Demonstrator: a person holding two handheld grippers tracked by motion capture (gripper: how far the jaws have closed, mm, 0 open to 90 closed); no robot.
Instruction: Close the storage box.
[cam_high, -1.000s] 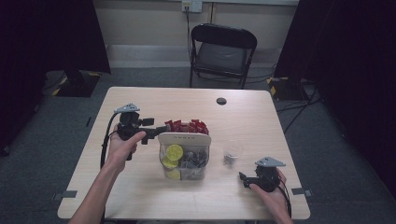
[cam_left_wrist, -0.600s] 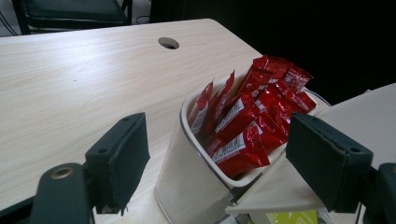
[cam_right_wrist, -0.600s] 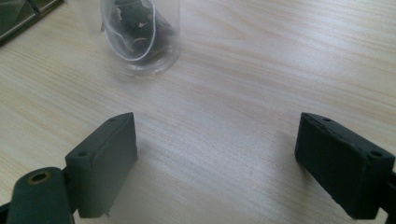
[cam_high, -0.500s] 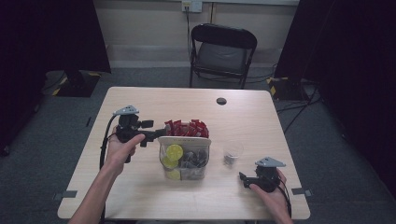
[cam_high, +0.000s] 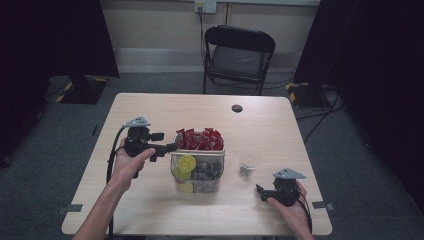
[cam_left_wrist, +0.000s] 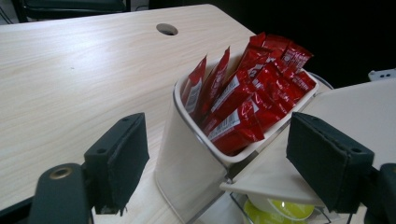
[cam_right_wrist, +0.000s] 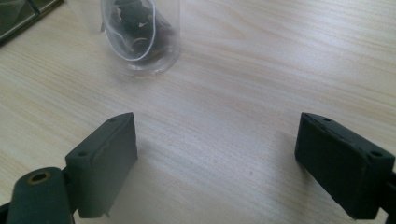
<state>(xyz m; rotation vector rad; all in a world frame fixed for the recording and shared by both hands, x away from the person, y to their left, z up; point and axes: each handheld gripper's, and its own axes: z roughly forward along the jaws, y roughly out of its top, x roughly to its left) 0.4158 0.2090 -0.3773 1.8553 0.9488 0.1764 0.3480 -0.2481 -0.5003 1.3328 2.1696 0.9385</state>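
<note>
holding: a gripper in each hand over the wooden table (cam_high: 150, 210), forearms coming in from the near edge.
left gripper (cam_high: 170, 147): raised off the table at the left side of the organiser, jaws pointing toward it; my left hand (cam_high: 129, 162) is wrapped round the handle.
left jaws: spread wide in the left gripper view, with the white bin's corner in the gap between them, pinching nothing; whether either pad touches it i cannot tell.
white bin (cam_left_wrist: 187, 154): the far compartment of the organiser, packed with red sachets (cam_left_wrist: 243, 102) standing on end and fanning above its rim.
organiser (cam_high: 197, 167): clear-walled, near the middle of the table; its near part holds yellow-green lidded pods (cam_high: 186, 163) and dark items too small to make out.
flat cream panel (cam_left_wrist: 289, 154): lies across the organiser just beside the bin, above a yellow-green pod.
right gripper (cam_high: 259, 190): low at the near right of the table, in my right hand (cam_high: 292, 202), pointing left.
right jaws: spread wide over bare wood, pinching nothing.
clear cup (cam_right_wrist: 140, 32): stands ahead of the right jaws, apart from them, with dark contents and a thin white thread inside; in the high view it sits just right of the organiser.
table hole (cam_high: 237, 108): round dark opening near the far edge.
chair (cam_high: 239, 55): black folding one beyond the table.
</note>
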